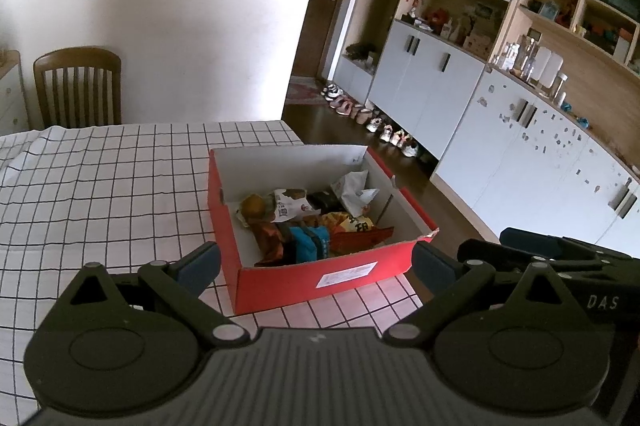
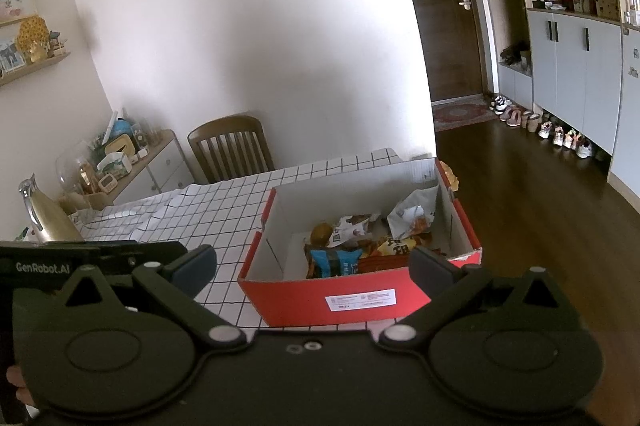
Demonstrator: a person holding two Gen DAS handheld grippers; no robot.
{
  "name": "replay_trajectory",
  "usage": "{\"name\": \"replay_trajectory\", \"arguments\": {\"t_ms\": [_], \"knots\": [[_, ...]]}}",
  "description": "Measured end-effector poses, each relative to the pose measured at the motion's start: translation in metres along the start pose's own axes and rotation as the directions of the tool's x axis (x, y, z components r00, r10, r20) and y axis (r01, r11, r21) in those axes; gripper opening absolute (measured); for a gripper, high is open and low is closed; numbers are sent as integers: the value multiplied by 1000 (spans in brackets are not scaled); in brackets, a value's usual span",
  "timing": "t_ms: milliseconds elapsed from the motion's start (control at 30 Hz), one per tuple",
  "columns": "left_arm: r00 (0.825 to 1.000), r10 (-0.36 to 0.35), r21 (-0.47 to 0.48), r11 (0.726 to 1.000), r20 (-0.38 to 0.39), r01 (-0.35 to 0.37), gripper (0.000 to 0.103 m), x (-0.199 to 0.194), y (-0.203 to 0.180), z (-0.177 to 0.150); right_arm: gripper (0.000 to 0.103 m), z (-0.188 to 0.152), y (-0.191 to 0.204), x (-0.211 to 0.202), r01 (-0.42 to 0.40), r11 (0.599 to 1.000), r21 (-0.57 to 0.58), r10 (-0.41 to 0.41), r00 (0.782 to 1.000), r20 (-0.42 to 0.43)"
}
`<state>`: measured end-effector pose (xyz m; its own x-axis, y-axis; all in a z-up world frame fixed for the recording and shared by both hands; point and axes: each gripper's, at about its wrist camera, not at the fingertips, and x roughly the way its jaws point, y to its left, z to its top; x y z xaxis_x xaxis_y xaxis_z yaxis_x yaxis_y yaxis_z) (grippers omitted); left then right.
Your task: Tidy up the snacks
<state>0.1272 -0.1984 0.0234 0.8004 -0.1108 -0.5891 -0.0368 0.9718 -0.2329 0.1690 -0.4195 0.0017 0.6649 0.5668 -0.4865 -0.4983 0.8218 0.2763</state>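
A red cardboard box [image 1: 320, 280] with a white inside sits at the right corner of the checked table. It holds several snack packets [image 1: 308, 222], among them a blue one [image 1: 310, 244], an orange one and white ones. The right wrist view shows the same box [image 2: 304, 300] and packets [image 2: 360, 246]. My left gripper [image 1: 316, 262] hovers open just before the box's near wall, fingers spread wider than the box end. My right gripper [image 2: 314, 264] is open too, nothing between its fingers, close to the box front. Each gripper appears at the edge of the other's view.
The white tablecloth [image 1: 100, 185] with a black grid spreads to the left. A wooden chair [image 1: 78, 85] stands at the far side. A gold kettle [image 2: 44, 214] stands on the left of the table. Wood floor, shoes and white cabinets [image 1: 520, 129] lie to the right.
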Motion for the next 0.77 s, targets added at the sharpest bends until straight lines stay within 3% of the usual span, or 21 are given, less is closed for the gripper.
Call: {"name": "replay_trajectory", "arguments": {"t_ms": [767], "knots": [[1000,17,-18,1000,-20,-18,102,8,4,-2,103,-5,-2,1,13,1000,19,-13,1000,-7]]}}
